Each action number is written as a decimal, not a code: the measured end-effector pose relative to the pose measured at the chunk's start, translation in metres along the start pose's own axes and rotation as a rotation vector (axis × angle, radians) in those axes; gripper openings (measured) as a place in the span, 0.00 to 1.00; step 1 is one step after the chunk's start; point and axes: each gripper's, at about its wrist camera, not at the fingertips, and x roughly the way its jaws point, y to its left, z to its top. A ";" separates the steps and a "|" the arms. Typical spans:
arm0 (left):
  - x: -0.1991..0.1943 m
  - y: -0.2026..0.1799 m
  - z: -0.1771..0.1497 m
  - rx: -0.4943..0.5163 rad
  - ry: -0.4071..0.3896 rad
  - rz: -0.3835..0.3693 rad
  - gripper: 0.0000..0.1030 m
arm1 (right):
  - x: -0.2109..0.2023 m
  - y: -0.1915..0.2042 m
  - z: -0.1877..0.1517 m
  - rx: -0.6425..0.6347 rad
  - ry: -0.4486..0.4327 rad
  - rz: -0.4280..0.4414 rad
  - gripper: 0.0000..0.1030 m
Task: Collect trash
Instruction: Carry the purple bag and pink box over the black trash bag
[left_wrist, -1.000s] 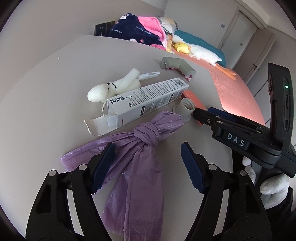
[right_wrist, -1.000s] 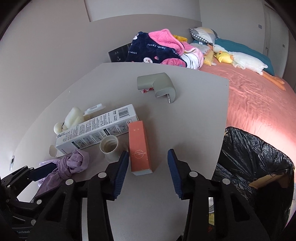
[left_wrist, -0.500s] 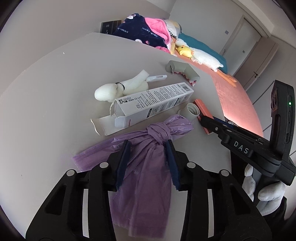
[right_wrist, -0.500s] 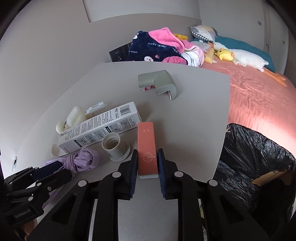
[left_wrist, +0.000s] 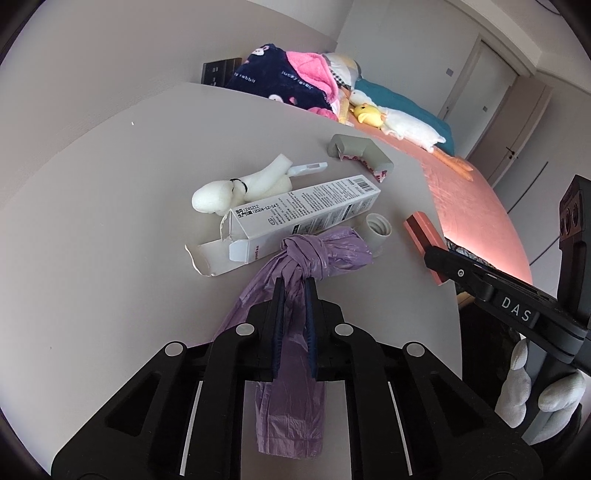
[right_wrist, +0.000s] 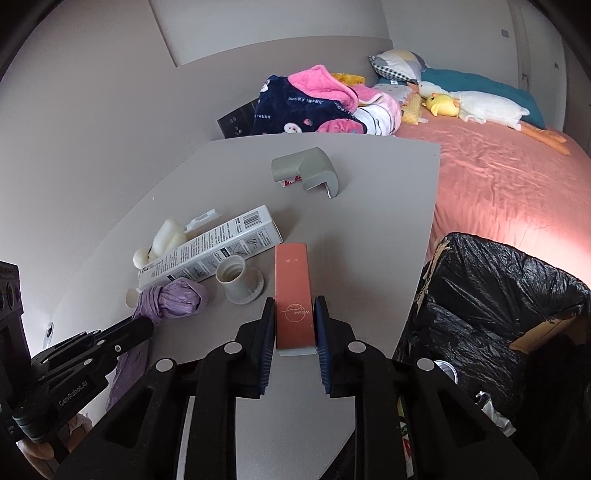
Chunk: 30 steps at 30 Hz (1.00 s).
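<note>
The left gripper (left_wrist: 295, 291) has just been closing and its blue pads now pinch the purple plastic bag (left_wrist: 314, 254) just below its knot, the crumpled film bunched between the jaws and hanging out loose beneath them toward the camera. The bag's knot lies on the grey table (left_wrist: 110, 221), touching the long white carton (left_wrist: 306, 218), which rests on its side with one torn flap open. Behind the carton lie a white foam piece (left_wrist: 240, 184) and, nearer the far edge, a grey corner guard (left_wrist: 360, 153). A small white threaded cap (right_wrist: 236, 278) stands open end up just beside the bag's knot and the carton. The right gripper (right_wrist: 294, 321) is clamped on the near end of an orange-red box (right_wrist: 293, 291), one pad pressed to each long side; the box points away along the fingers, its far end close to the carton's barcode end, and whether it rests on the table or is raised off it cannot be told. At the table's right edge stands a bin lined with a black bag (right_wrist: 498, 302), open at the top with scraps inside. Beyond the table a bed with a pink sheet (right_wrist: 498, 177) carries heaped blankets and a plush goose (right_wrist: 484, 105). A white-gloved hand (left_wrist: 532, 393) grips the right gripper's handle
</note>
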 end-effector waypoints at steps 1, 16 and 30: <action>-0.002 -0.001 0.000 0.000 -0.002 -0.007 0.09 | -0.003 0.000 0.000 0.001 -0.005 0.001 0.22; -0.023 -0.050 -0.004 0.055 -0.016 -0.146 0.09 | -0.054 -0.014 -0.005 0.017 -0.073 -0.009 0.22; -0.030 -0.096 -0.003 0.087 -0.008 -0.259 0.09 | -0.100 -0.048 -0.014 0.069 -0.136 -0.057 0.22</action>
